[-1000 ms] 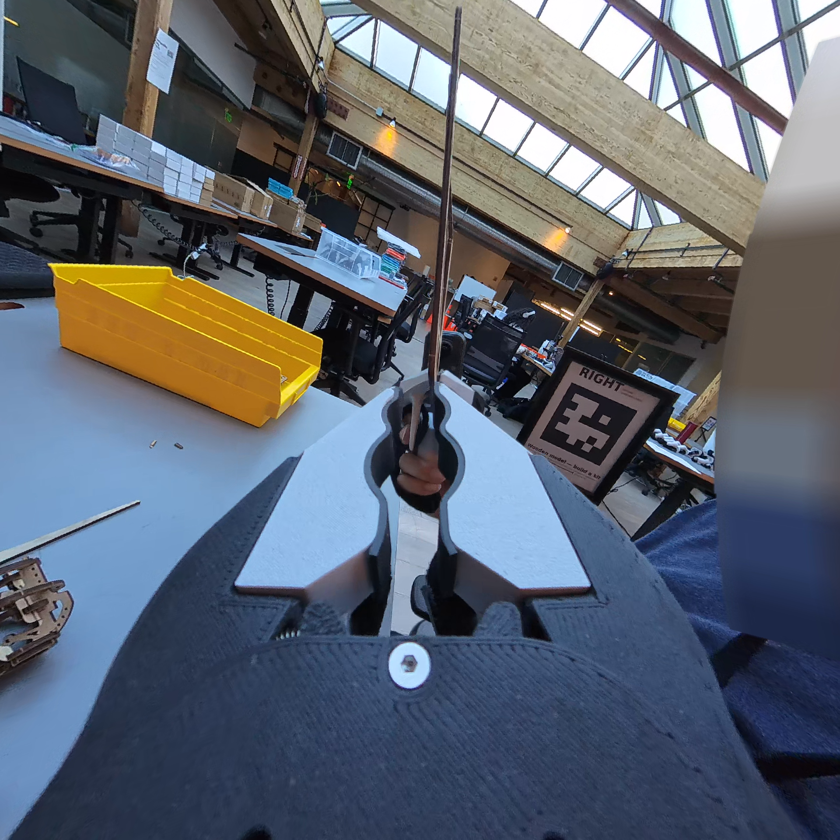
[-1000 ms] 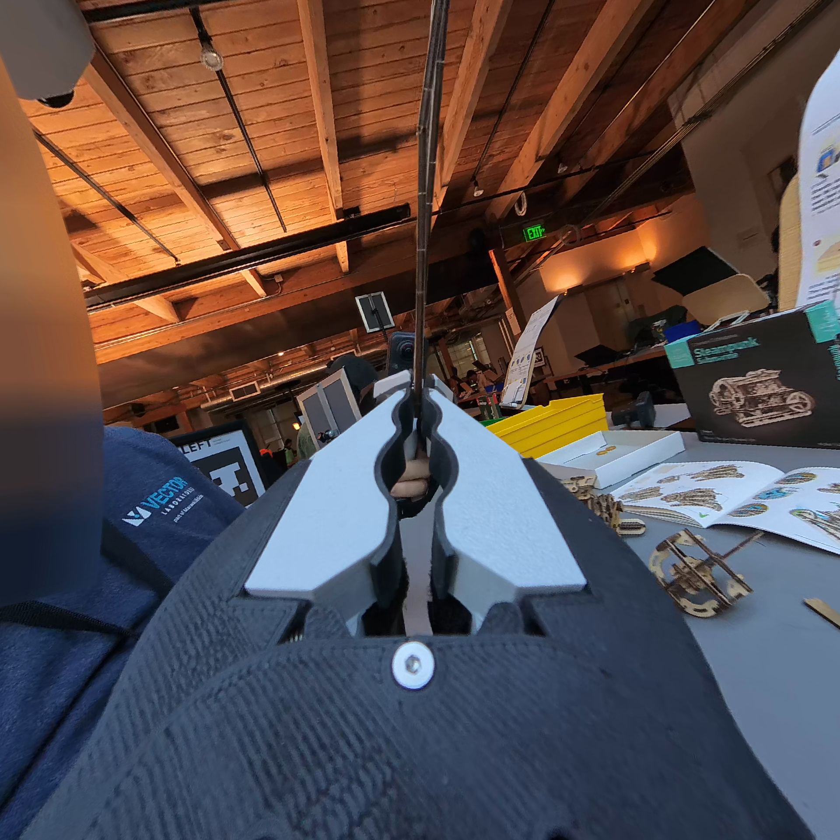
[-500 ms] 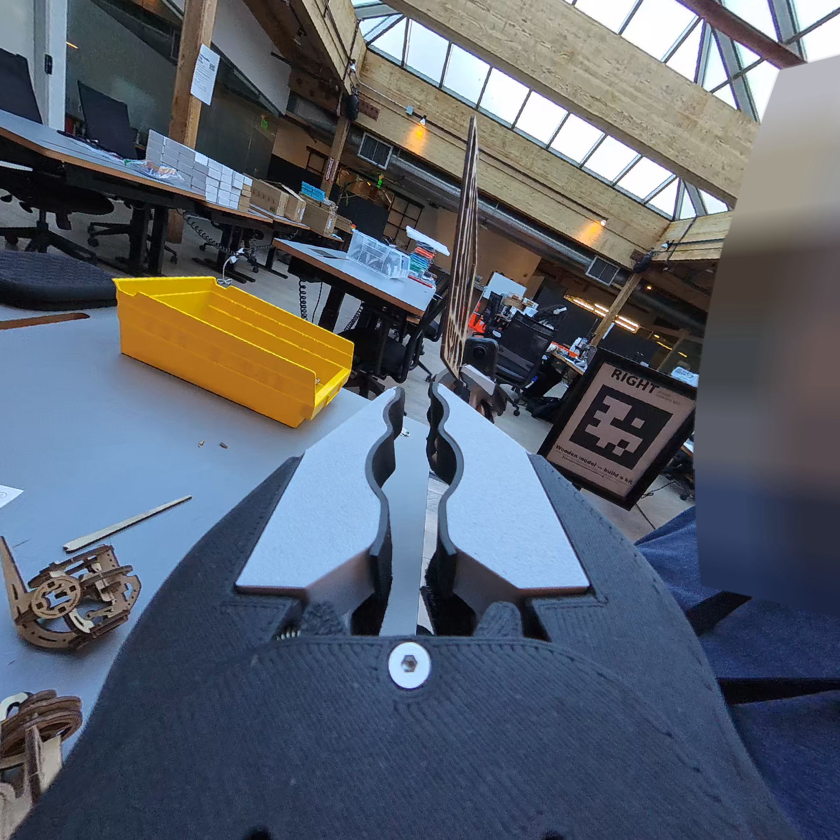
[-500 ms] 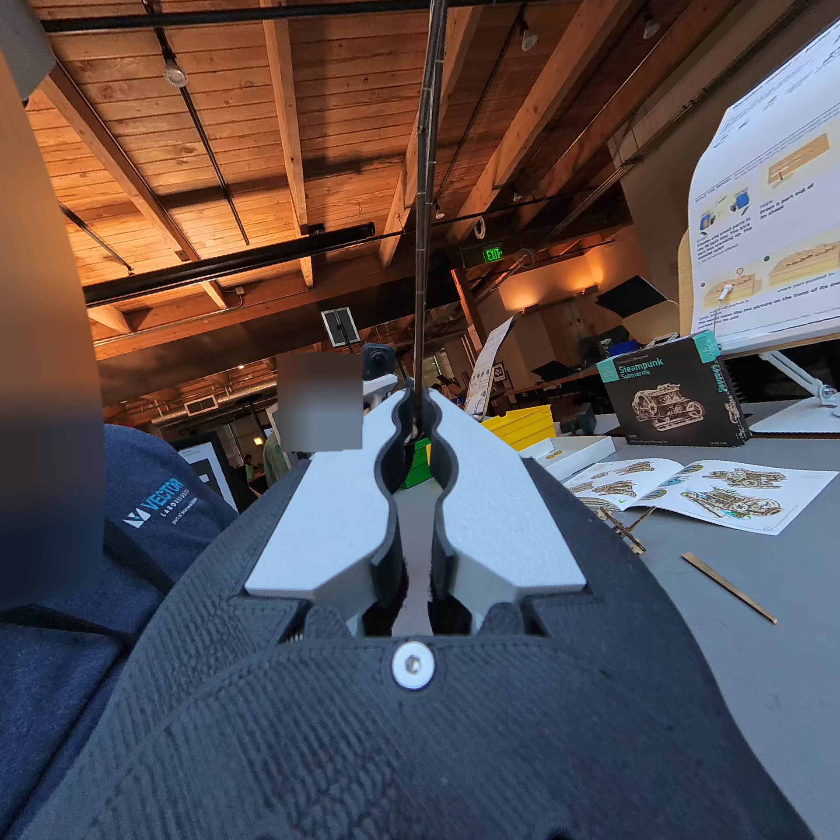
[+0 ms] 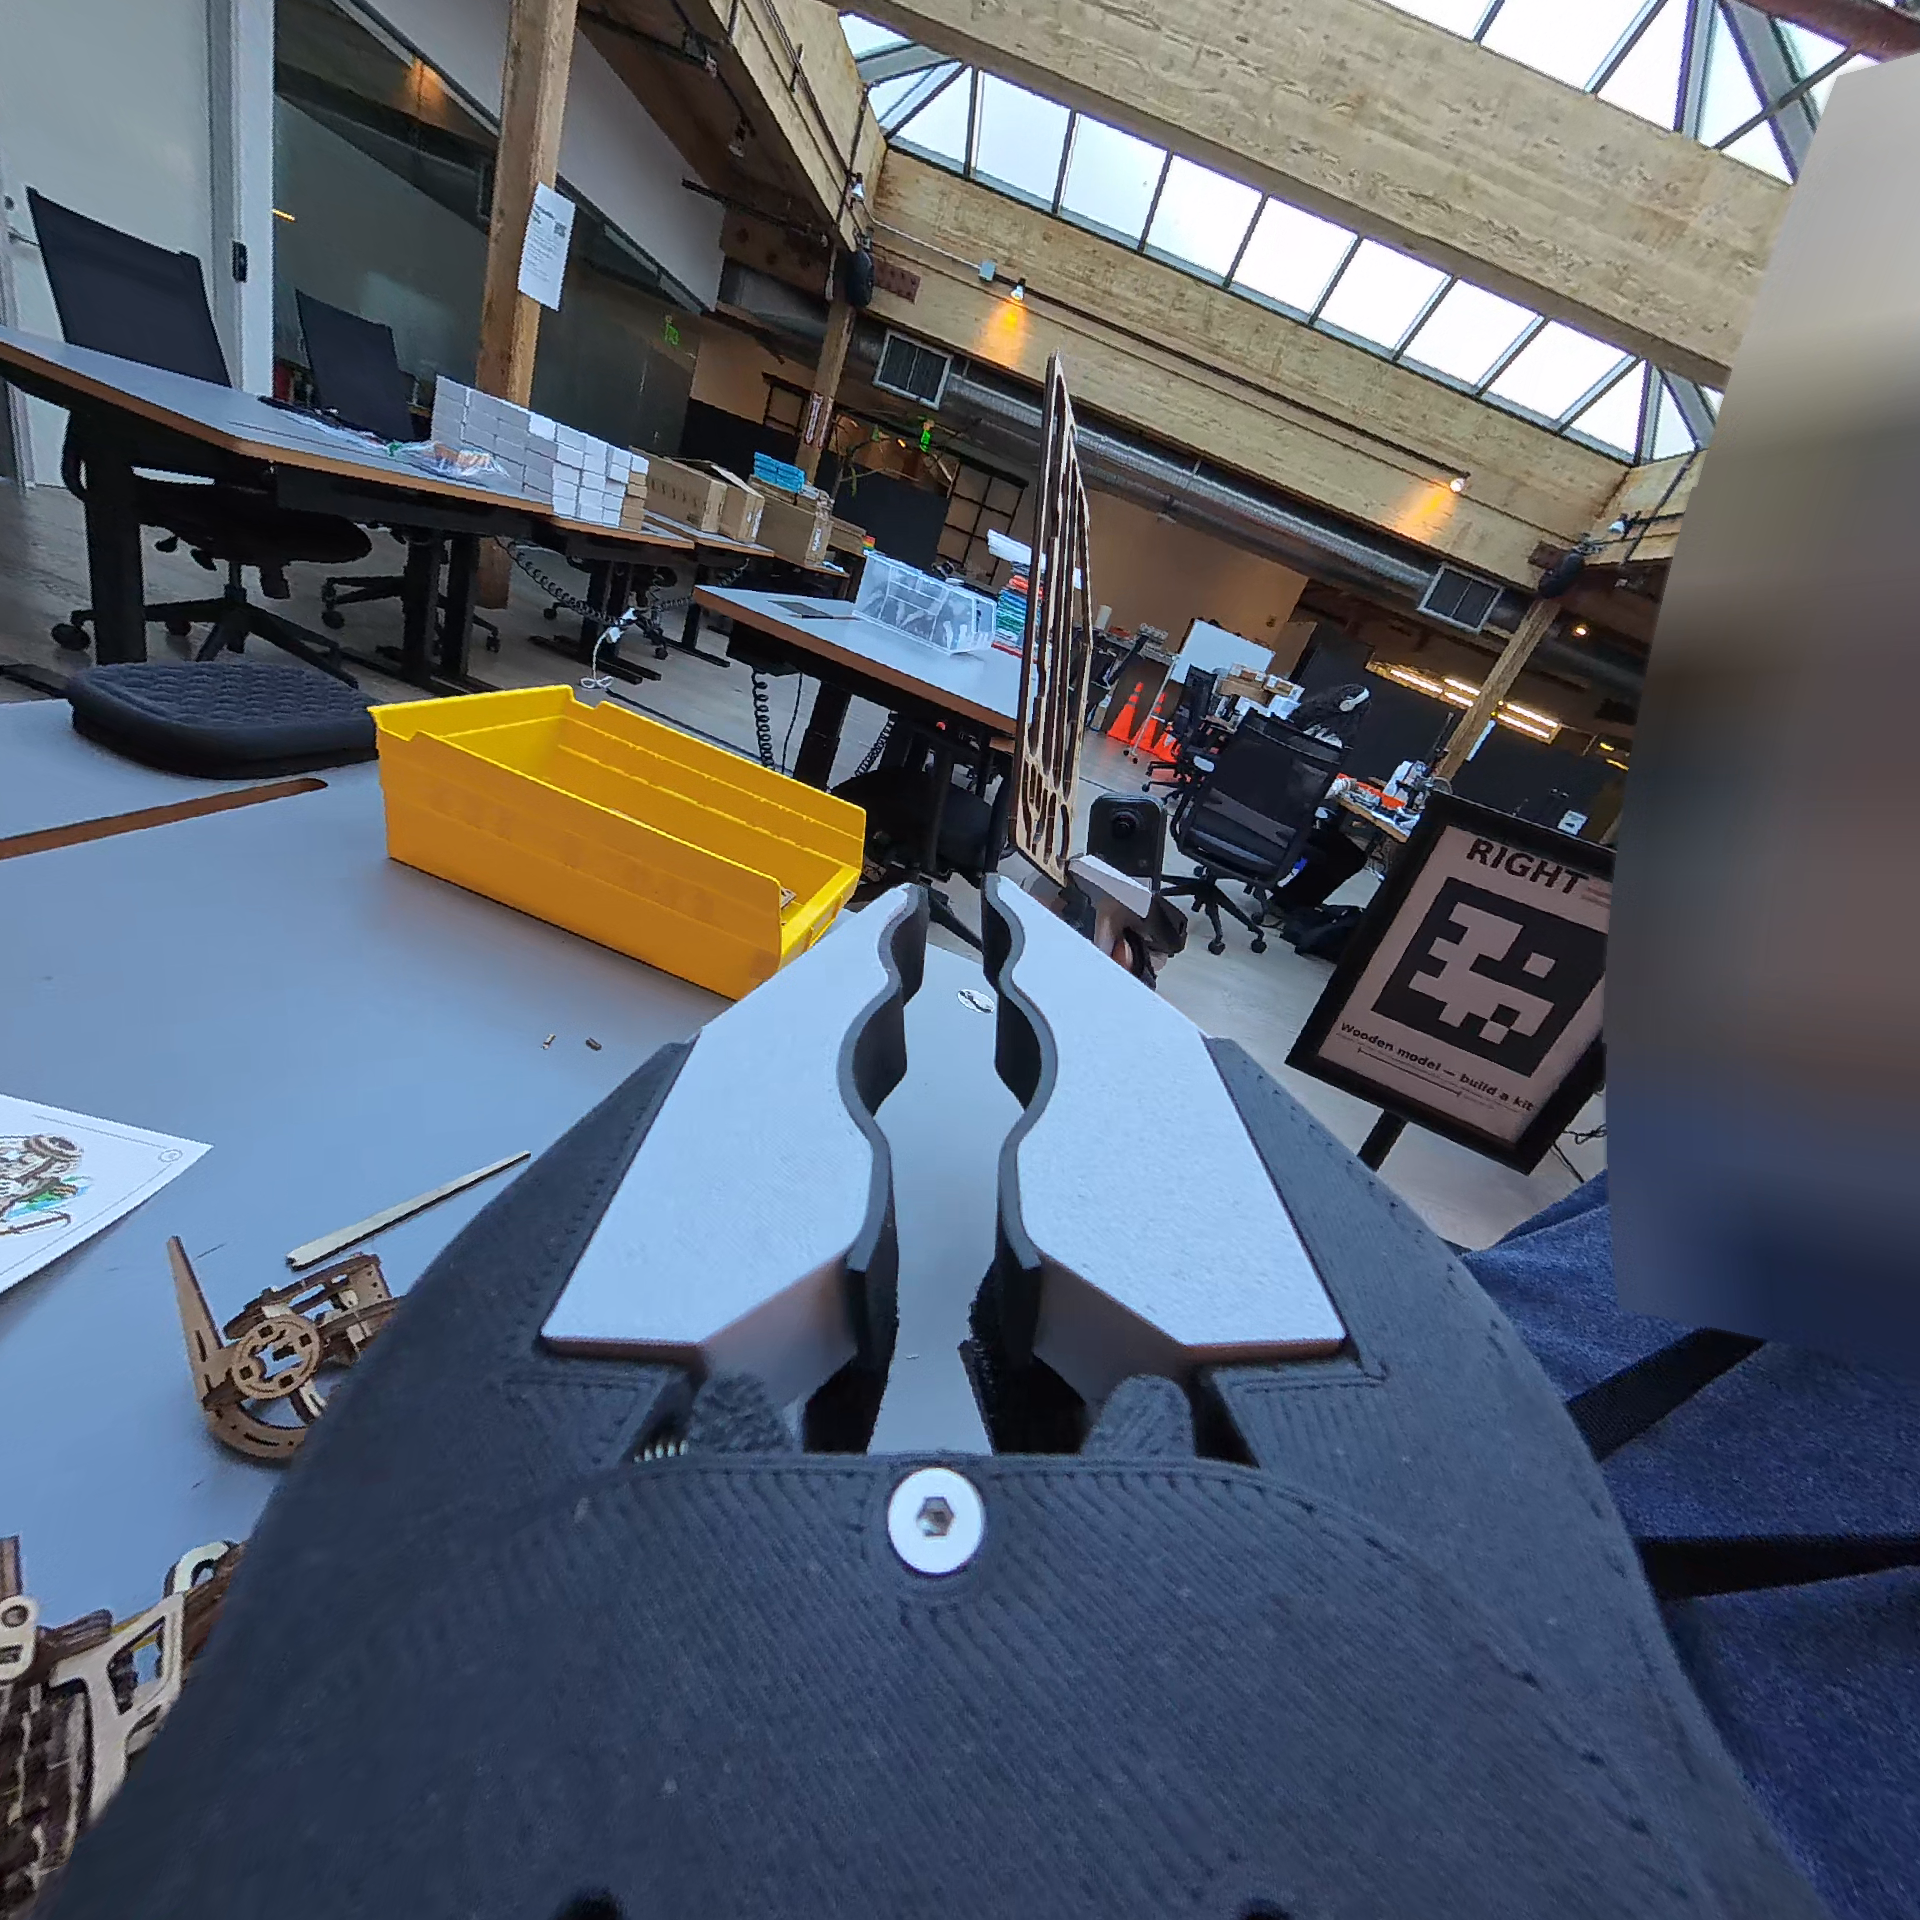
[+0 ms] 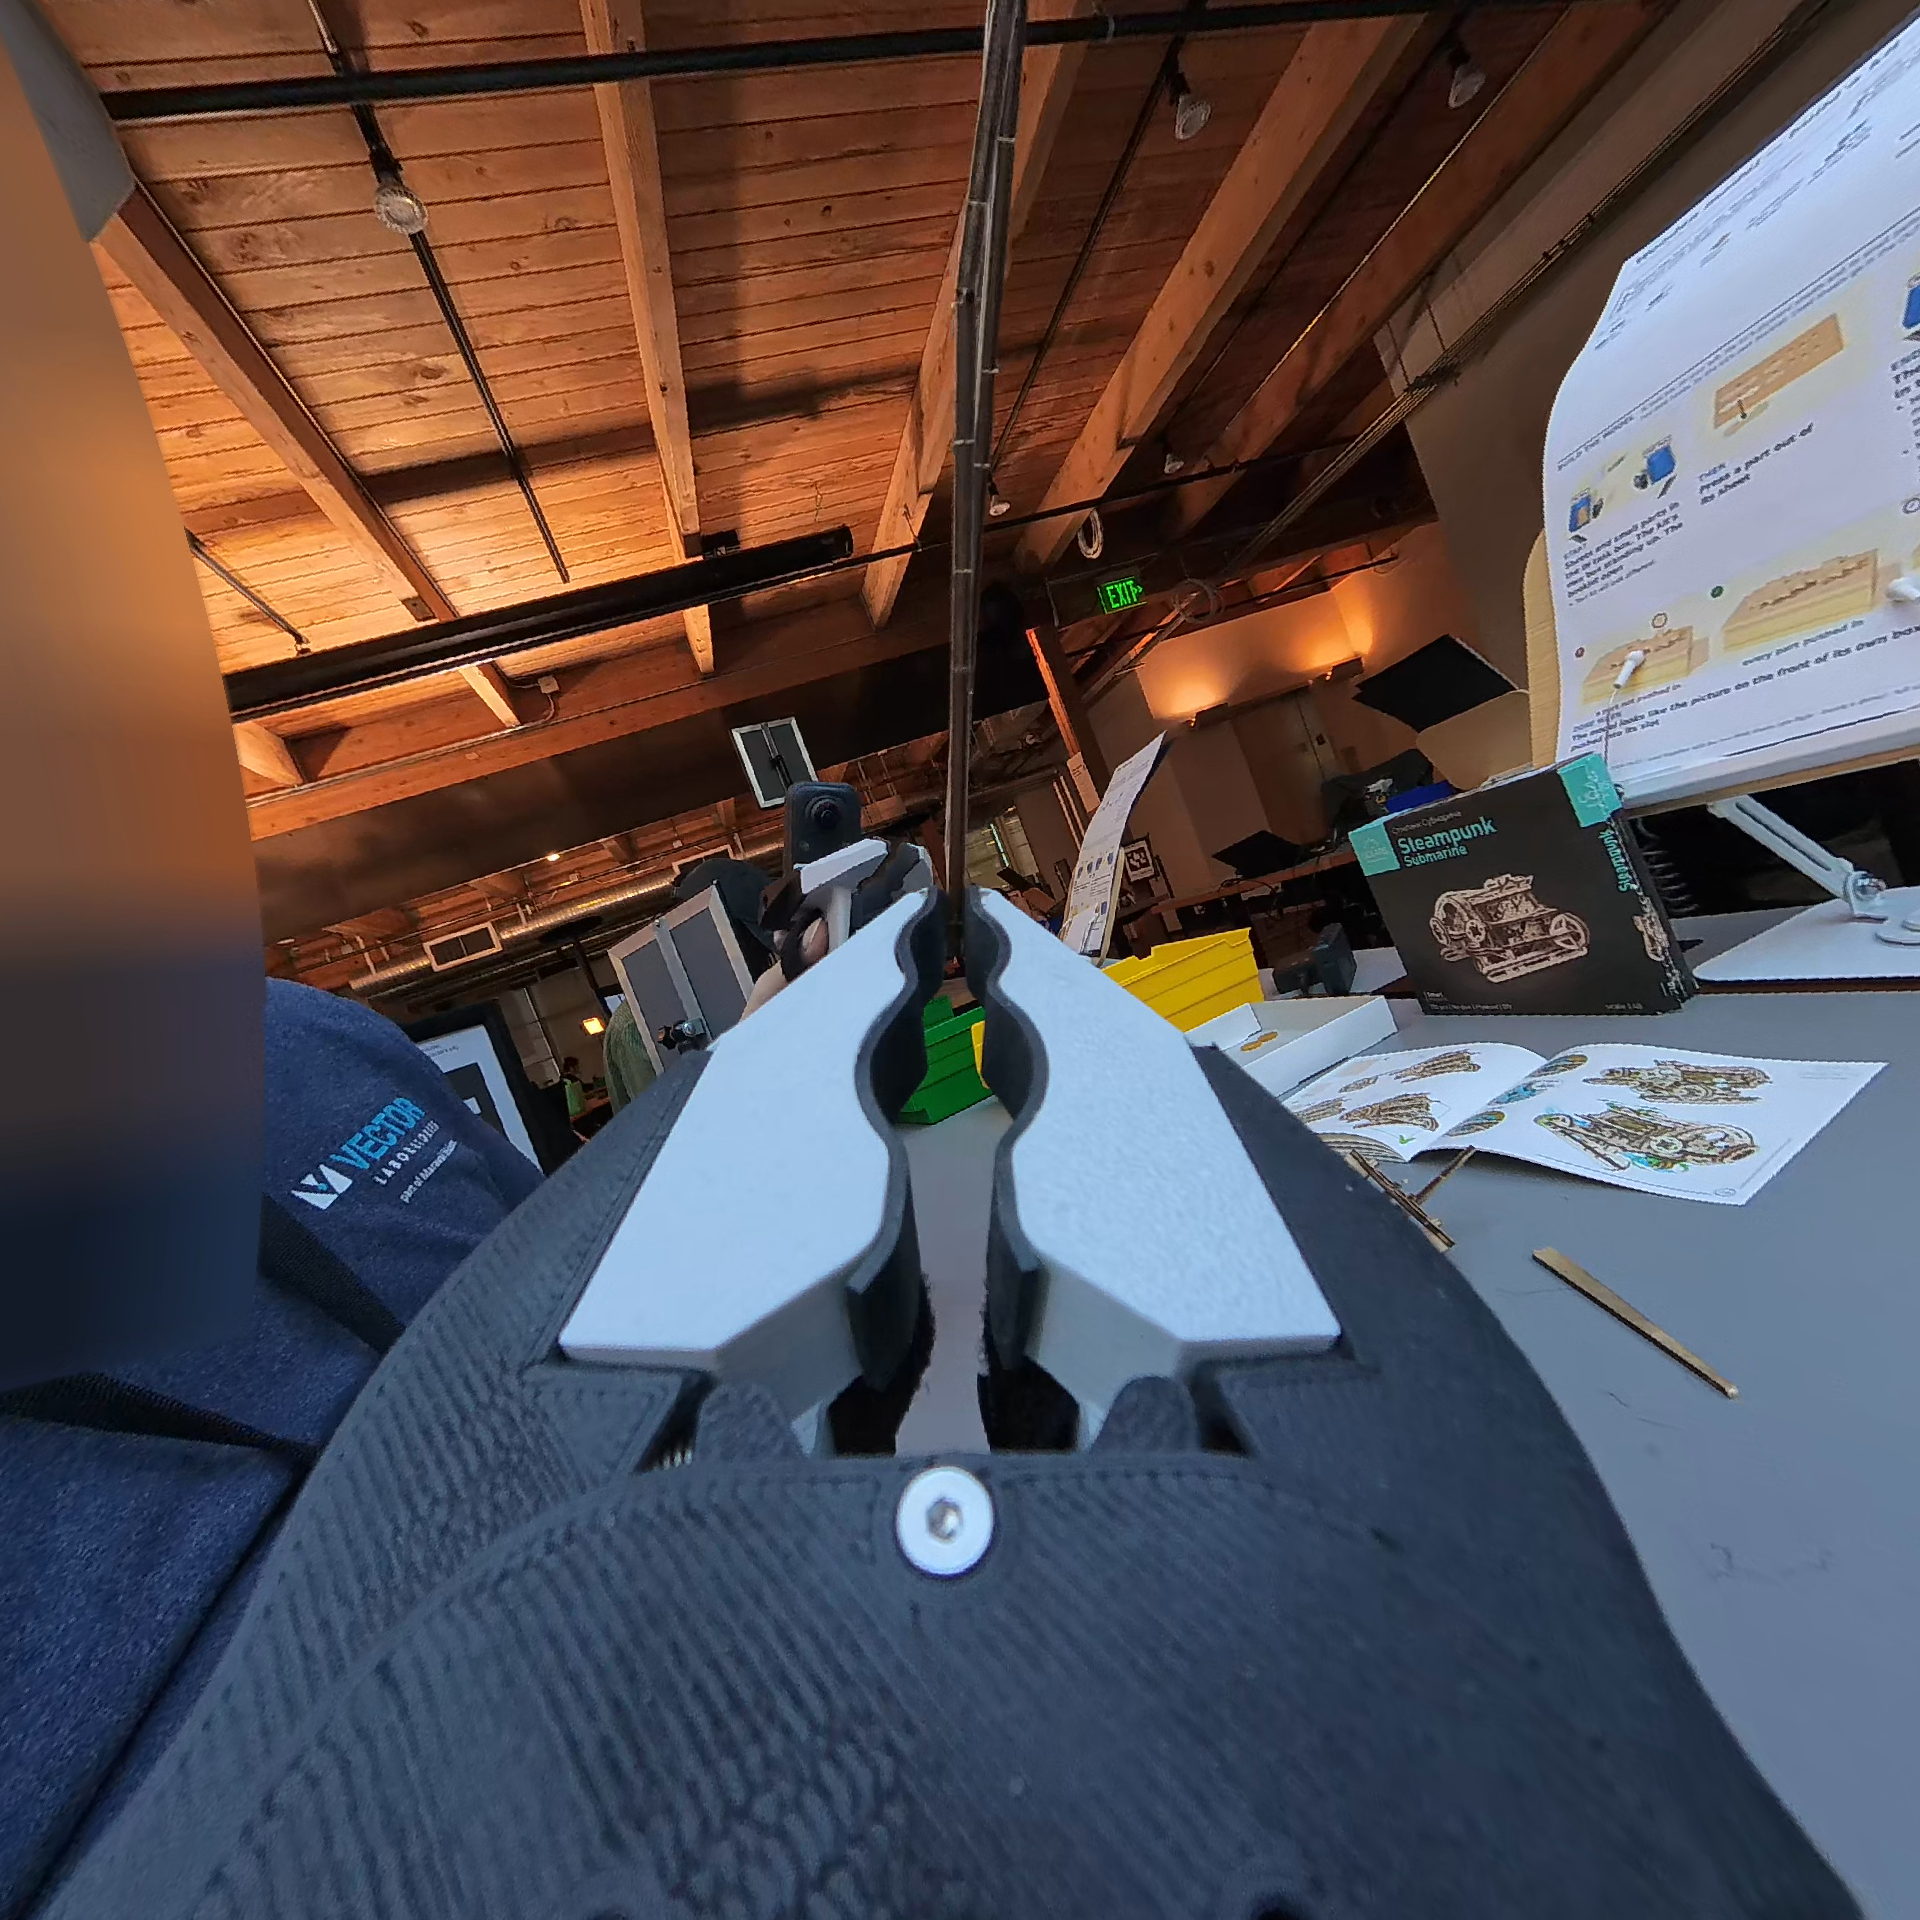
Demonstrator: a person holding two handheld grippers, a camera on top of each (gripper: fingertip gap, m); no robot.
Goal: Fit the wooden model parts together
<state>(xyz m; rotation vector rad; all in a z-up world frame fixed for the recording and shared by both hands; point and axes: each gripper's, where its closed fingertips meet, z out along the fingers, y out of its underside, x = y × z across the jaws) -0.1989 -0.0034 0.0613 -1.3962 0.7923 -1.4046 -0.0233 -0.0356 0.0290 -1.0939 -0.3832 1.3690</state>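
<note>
My right gripper [image 6: 958, 906] is shut on a thin wooden parts sheet [image 6: 971, 436], which I see edge-on rising straight up from the fingertips. In the left wrist view the same sheet [image 5: 1055, 623] stands upright with its cut-outs showing, held at its lower end by the right gripper [image 5: 1091, 894]. My left gripper [image 5: 951, 902] is slightly open and empty, just short of the sheet and apart from it. It also shows in the right wrist view [image 6: 831, 883], to the left of the sheet. Wooden sub-assemblies [image 5: 270, 1351] lie on the grey table [image 5: 260, 987] at the left.
A yellow bin [image 5: 613, 821], a wooden strip [image 5: 405, 1210] and a printed page [image 5: 62, 1174] lie left. A framed marker sign [image 5: 1465, 977] stands right. The right wrist view shows the kit box [image 6: 1517, 914], an open booklet [image 6: 1579, 1117], a wooden strip [image 6: 1631, 1320] and an instruction board [image 6: 1745, 468]. One gripper's finger ends stand about 20 cm off the other's.
My left gripper has let go of the sheet, opened a little and drawn back and down. The right gripper keeps hold of the sheet and has turned to the right.
</note>
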